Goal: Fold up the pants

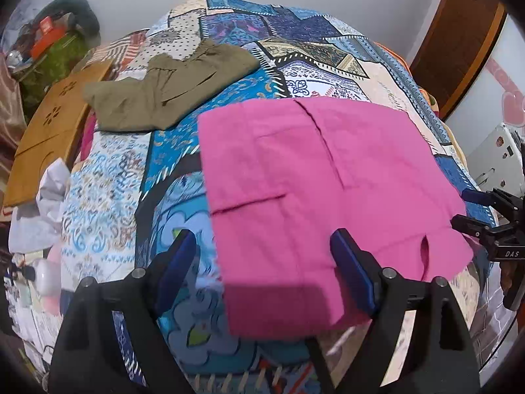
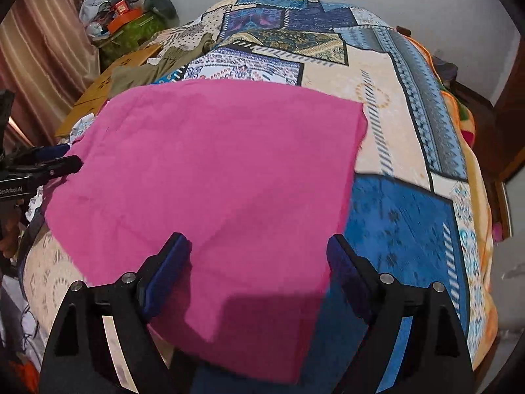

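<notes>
The pink pants (image 1: pixel 311 180) lie folded flat into a broad rectangle on the patchwork bedspread (image 1: pixel 108 197). My left gripper (image 1: pixel 262 236) hovers open over their near left edge, blue pads wide apart, nothing pinched. In the right wrist view the same pink pants (image 2: pixel 213 170) fill the middle, and my right gripper (image 2: pixel 256 240) stands open above their near edge, also with nothing in it. Each gripper shows at the margin of the other view: the right gripper (image 1: pixel 472 210) at the pants' right corner, the left gripper (image 2: pixel 65 159) at their left side.
A pair of olive pants (image 1: pixel 170 88) lies crumpled further back on the bedspread. A wooden board (image 1: pixel 49 131) and a pile of clutter (image 1: pixel 49 39) stand at the left. White cloth (image 1: pixel 42 203) hangs off the left edge. A wooden door frame (image 1: pixel 459 39) rises at the right.
</notes>
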The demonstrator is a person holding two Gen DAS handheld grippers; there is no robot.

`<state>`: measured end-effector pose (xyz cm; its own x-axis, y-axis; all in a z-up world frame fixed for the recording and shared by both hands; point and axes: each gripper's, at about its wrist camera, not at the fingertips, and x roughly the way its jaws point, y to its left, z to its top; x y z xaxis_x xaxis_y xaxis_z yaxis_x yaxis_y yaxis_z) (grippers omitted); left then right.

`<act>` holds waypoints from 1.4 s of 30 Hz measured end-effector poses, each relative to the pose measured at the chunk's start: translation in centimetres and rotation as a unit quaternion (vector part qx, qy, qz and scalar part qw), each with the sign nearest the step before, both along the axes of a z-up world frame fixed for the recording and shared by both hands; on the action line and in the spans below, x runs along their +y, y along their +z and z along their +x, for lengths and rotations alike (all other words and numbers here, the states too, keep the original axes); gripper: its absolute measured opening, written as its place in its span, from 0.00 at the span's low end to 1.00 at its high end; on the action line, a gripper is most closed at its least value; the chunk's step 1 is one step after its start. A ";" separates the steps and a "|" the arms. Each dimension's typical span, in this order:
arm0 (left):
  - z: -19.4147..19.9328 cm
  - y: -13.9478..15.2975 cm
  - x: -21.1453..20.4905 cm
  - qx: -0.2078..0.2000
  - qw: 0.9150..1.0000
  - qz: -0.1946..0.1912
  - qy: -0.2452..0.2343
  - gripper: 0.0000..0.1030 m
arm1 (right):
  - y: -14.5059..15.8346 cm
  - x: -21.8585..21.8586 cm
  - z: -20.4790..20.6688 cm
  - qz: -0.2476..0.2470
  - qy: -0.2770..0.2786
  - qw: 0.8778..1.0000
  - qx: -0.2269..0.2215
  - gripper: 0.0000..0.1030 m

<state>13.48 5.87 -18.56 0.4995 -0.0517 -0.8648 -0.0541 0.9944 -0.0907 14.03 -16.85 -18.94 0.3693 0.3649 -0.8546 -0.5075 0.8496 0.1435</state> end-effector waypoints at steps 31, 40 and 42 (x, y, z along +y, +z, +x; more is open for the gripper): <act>-4.8 -0.4 1.8 0.062 0.955 -0.291 0.019 0.83 | 0.7 8.3 -1.4 0.034 0.045 0.998 -0.028 0.82; -1.4 -0.9 1.3 0.043 0.958 -0.283 0.036 0.74 | 0.5 8.0 -1.8 0.044 0.054 0.997 -0.024 0.82; -0.8 -0.6 0.8 0.038 0.971 -0.232 0.039 0.58 | 0.5 7.9 -1.7 0.047 0.055 0.997 -0.024 0.82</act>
<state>12.67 6.68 -19.18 0.4534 -0.4087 -0.7921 -0.1521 0.8402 -0.5206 12.29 -8.93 -18.48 0.3620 0.4831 -0.7972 -0.6049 0.7724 0.1934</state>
